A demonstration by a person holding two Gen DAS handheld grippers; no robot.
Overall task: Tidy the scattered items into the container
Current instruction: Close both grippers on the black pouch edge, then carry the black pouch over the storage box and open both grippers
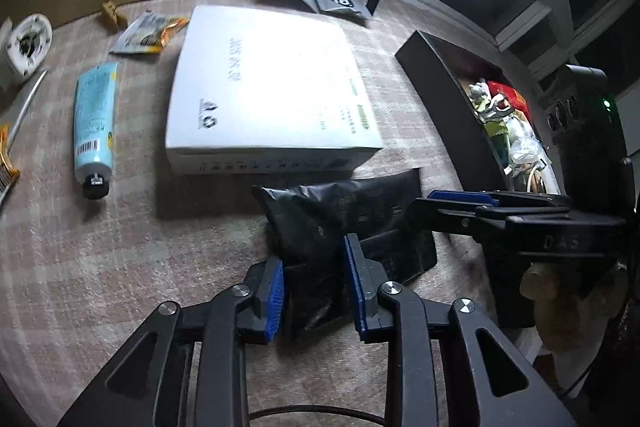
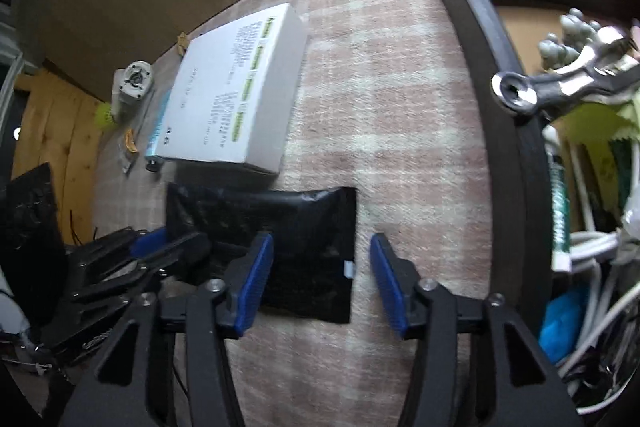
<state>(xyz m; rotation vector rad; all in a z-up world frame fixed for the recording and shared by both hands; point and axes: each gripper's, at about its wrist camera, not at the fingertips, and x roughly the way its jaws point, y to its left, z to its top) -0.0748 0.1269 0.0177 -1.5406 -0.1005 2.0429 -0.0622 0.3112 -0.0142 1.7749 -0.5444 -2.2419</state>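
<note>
Left gripper point(image 1: 316, 287) clamped on black pouch point(image 1: 340, 211) at lower centre, right gripper point(image 2: 322, 283) jaws apart over its edge, dark container point(image 2: 480, 67) at right.

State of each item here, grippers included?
left gripper: closed on black pouch
right gripper: open, empty
black pouch: flat on cloth
white box: closed, lying flat
blue tube: capped, lying down
container: partly filled

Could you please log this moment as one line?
left gripper: closed on black pouch | right gripper: open over pouch edge | container: part filled
</note>
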